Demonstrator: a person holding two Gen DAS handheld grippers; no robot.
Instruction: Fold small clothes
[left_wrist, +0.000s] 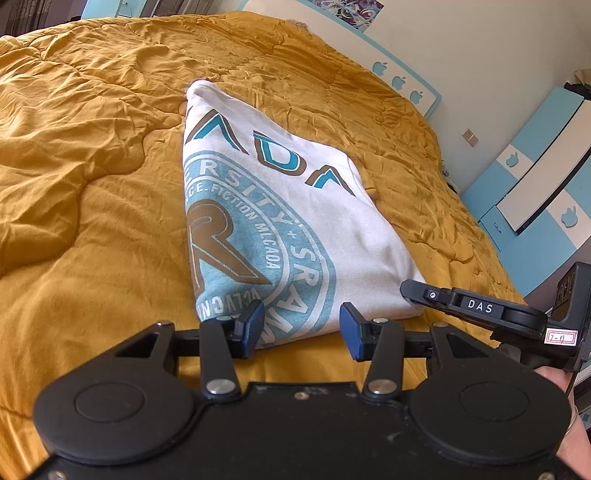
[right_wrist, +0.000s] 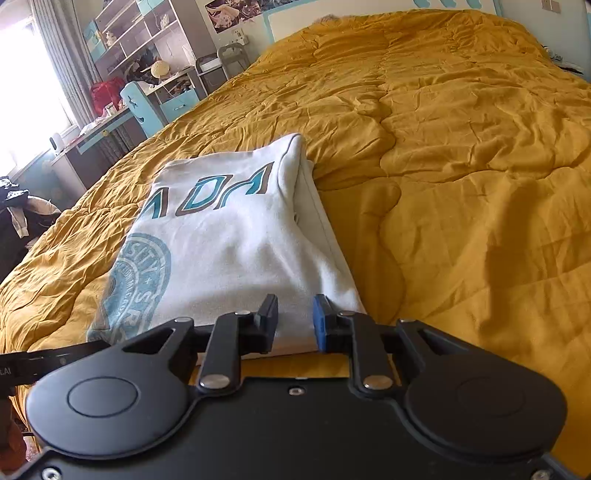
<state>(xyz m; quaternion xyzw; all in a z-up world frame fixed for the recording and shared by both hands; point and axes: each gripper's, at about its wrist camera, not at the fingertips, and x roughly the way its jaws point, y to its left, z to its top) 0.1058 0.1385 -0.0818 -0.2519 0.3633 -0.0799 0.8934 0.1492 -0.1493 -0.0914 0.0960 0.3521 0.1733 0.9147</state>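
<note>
Folded shirt (left_wrist: 280, 221) on quilt (left_wrist: 92, 184); my left gripper (left_wrist: 302, 326), right gripper (right_wrist: 295, 323) fingers apart at near hem; bare quilt all sides.

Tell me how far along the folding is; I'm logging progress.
Done: the white printed shirt lies on the yellow quilt doubled lengthwise into a narrow stack. In hand: the left gripper and right gripper, both open, sit at its near edge, gripping nothing. Left: probably a crosswise fold.

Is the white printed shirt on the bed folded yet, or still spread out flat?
Folded. The white shirt lies as a narrow stacked bundle on the yellow quilt, its round print cut off at the fold, layered edges visible in the right wrist view.
</note>
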